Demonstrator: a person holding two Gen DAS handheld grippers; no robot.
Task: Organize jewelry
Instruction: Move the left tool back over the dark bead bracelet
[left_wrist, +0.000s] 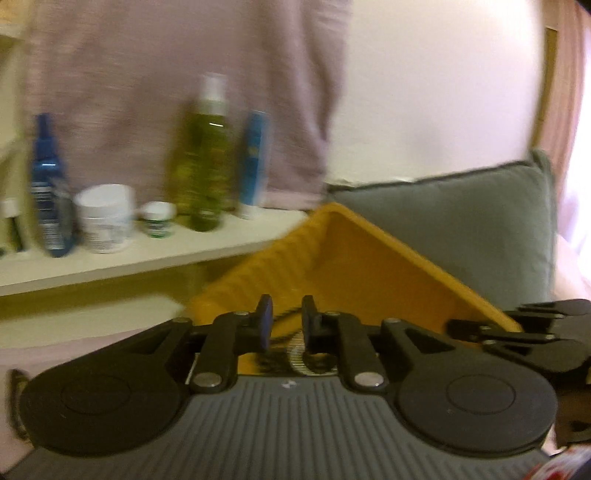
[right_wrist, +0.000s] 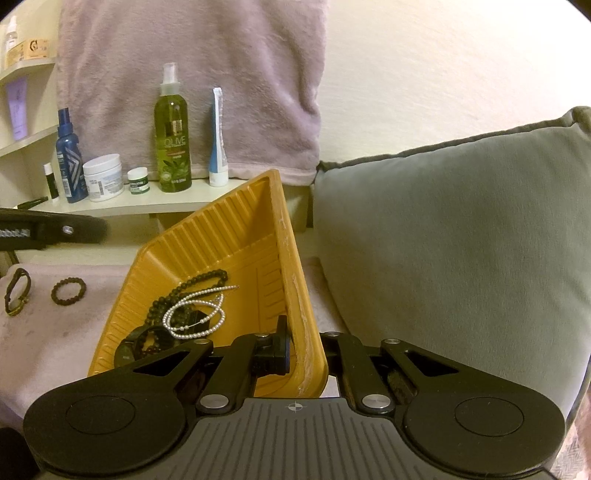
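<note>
A yellow plastic tray (right_wrist: 236, 236) is tilted up on its side; it also shows in the left wrist view (left_wrist: 354, 258). My right gripper (right_wrist: 304, 347) is shut on the tray's right rim, one finger inside, one outside. In the tray lie a white pearl necklace (right_wrist: 195, 314), a black bead necklace (right_wrist: 192, 286) and a dark watch (right_wrist: 127, 350). My left gripper (left_wrist: 287, 317) is open over the tray, jewelry (left_wrist: 303, 356) blurred below its fingers. A brown bead bracelet (right_wrist: 68, 291) and a brown-strap watch (right_wrist: 16, 291) lie on the pink cloth left of the tray.
A shelf (right_wrist: 122, 206) behind holds a green olive spray bottle (right_wrist: 173, 136), blue bottle (right_wrist: 68, 162), white jars (right_wrist: 103, 177) and a tube (right_wrist: 218, 136). A pink towel (right_wrist: 192, 74) hangs on the wall. A grey cushion (right_wrist: 450, 236) stands right of the tray.
</note>
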